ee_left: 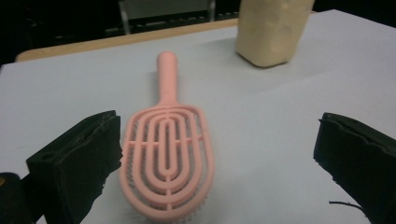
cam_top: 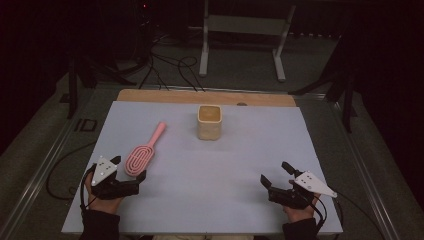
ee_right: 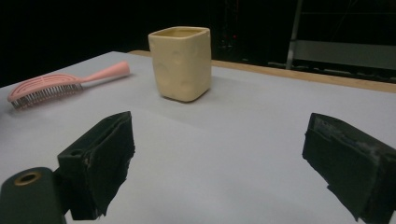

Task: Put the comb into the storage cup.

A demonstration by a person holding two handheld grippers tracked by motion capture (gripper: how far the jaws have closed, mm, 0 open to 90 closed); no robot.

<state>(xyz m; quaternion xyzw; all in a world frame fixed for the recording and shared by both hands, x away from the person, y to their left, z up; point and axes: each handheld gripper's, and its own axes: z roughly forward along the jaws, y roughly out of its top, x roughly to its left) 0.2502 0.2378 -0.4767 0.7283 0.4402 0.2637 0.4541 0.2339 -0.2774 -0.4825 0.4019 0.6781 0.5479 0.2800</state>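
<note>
Pink plastic hairbrush [cam_top: 143,151], oval vented head with looping slots and short bristles beneath, slim rounded handle pointing away toward the far edge; lying flat, bristles down, on the left half of the table. Head end just beside the left gripper [cam_top: 131,168], in line between its black jaws, spread wide and clasping nothing; brush head close to the left-hand jaw in the left gripper view [ee_left: 166,158], apart from the other.

Cream-yellow cup [cam_top: 209,122], squarish with rounded corners, slightly dimpled matte walls, standing upright and open-topped near the middle of the far half, well apart from the brush. Seen in the right gripper view [ee_right: 180,63] ahead of the right gripper [cam_top: 276,174], jaws likewise released and wide, holding nothing, hovering over bare surface at the near right.

Smooth pale lilac-grey sheet covering the table [cam_top: 210,195], a strip of bare wood [cam_top: 200,97] showing along the far edge. Beyond it a dark room: grey floor, loose black cables [cam_top: 165,70], white metal frame legs [cam_top: 242,30].
</note>
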